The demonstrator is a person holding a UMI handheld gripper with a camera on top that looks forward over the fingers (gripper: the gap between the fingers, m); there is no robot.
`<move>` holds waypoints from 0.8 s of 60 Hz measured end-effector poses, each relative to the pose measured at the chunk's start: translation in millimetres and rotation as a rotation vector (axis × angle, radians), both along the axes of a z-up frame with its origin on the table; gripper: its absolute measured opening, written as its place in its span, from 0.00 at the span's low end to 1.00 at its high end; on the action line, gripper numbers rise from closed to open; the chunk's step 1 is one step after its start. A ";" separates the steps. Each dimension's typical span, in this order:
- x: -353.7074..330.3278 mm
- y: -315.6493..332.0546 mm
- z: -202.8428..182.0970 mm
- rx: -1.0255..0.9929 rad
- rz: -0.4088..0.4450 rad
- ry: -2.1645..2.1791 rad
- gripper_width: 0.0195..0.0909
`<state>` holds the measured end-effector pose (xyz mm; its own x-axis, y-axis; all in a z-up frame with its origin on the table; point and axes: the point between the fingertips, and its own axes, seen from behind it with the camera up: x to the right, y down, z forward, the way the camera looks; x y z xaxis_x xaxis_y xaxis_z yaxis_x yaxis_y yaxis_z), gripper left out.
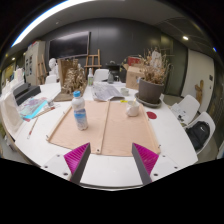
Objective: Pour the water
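Observation:
A clear water bottle (79, 110) with a blue label and white cap stands upright on a tan mat (105, 127), beyond my left finger. On the mat's far right side sits a small pale cup (133, 107). My gripper (112, 160) hovers over the white table's near edge, open, its magenta pads (77, 156) spread wide with nothing between them. The bottle is well ahead of the fingertips, apart from them.
The round white table (175, 140) carries papers (106, 92), a potted dried plant (151, 88), a small red object (152, 115) by the mat, a blue booklet (34, 107) and a dark device (24, 93) at the left. Chairs (190, 110) stand at the right. An easel (92, 62) stands behind.

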<state>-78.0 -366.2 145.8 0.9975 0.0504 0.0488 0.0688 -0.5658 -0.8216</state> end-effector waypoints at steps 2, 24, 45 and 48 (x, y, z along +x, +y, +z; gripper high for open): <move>-19.4 6.7 -3.5 0.008 0.012 0.007 0.92; -145.3 166.3 -55.1 0.174 0.005 0.044 0.92; -163.8 254.4 -87.2 0.260 -0.022 -0.023 0.49; -165.7 255.2 -87.1 0.263 -0.019 -0.008 0.43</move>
